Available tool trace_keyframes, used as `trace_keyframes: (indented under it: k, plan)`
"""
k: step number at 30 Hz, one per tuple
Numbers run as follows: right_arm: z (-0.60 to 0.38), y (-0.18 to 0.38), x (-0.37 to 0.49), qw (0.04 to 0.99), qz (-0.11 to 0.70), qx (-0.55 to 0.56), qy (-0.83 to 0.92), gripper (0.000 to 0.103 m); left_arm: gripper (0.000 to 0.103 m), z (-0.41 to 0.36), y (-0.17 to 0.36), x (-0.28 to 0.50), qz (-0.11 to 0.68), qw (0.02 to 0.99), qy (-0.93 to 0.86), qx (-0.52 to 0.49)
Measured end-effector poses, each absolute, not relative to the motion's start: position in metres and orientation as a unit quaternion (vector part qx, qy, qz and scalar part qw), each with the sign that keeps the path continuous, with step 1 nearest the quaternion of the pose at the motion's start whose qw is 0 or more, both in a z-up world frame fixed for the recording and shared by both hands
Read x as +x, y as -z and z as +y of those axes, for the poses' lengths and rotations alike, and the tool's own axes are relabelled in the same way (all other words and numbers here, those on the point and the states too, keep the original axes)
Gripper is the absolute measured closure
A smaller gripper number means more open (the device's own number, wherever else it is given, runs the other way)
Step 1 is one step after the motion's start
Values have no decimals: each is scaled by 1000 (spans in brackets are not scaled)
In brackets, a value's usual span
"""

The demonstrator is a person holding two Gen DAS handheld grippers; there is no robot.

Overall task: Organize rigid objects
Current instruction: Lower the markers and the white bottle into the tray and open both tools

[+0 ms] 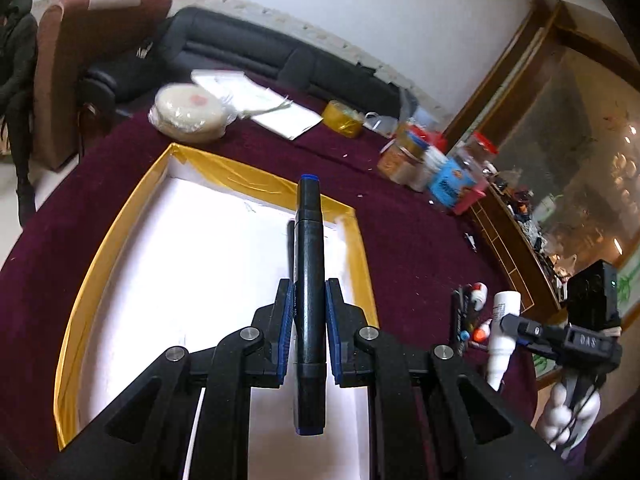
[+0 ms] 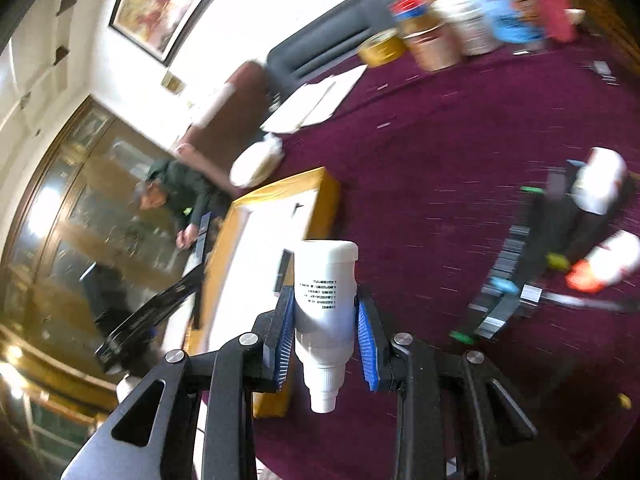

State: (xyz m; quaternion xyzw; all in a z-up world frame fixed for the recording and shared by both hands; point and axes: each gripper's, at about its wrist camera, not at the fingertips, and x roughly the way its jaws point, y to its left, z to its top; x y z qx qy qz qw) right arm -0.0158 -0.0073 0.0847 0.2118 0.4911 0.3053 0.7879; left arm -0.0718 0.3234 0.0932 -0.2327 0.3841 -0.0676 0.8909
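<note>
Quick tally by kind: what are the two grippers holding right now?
Markers: 1, the black marker in the left gripper, over the yellow-rimmed box
Bottles: 1, the white bottle in the right gripper
Total: 2

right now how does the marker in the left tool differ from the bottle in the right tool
The marker is black with blue ends and slim; the bottle is white, much fatter, with printed text. The marker hangs over the yellow-rimmed box; the bottle is over the maroon cloth beside it. Both are clamped between blue pads, lying along the fingers.
</note>
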Motion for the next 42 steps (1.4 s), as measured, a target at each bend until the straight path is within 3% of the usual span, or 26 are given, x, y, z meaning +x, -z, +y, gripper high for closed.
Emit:
trace_keyframes:
  k: [12, 20, 23, 26, 31, 32, 34, 36, 38, 42]
  plan:
    - [147, -48, 43, 735, 556, 178, -343, 76, 90, 352, -37, -9, 452, 854, 25, -256]
    - [187, -23, 70, 723, 591, 150, -324, 76, 89, 365, -48, -23, 430, 862, 21, -267]
    - [187, -20, 73, 729, 593, 142, -311, 72, 80, 369, -61, -33, 410, 872, 20, -269]
    - [181, -29, 73, 737, 582, 143, -312, 67, 63, 369, -76, -46, 389, 883, 14, -264]
    - [135, -82, 53, 792, 508, 124, -314, 67, 47, 350, -104, -67, 356, 896, 46, -262]
    - [123, -93, 47, 808, 488, 117, -308, 65, 44, 343, -109, -69, 352, 898, 56, -260]
    - [88, -119, 26, 848, 435, 95, -286, 51, 40, 324, -118, -74, 347, 899, 81, -253]
    - [48, -137, 5, 882, 388, 81, -255, 22, 38, 300, -123, -75, 351, 897, 107, -245]
    - [1, -142, -12, 902, 366, 84, -214, 18, 33, 275, -124, -76, 360, 894, 130, -233]
    - [-97, -112, -24, 893, 411, 134, -127, 18, 31, 207, -113, -78, 395, 878, 183, -199]
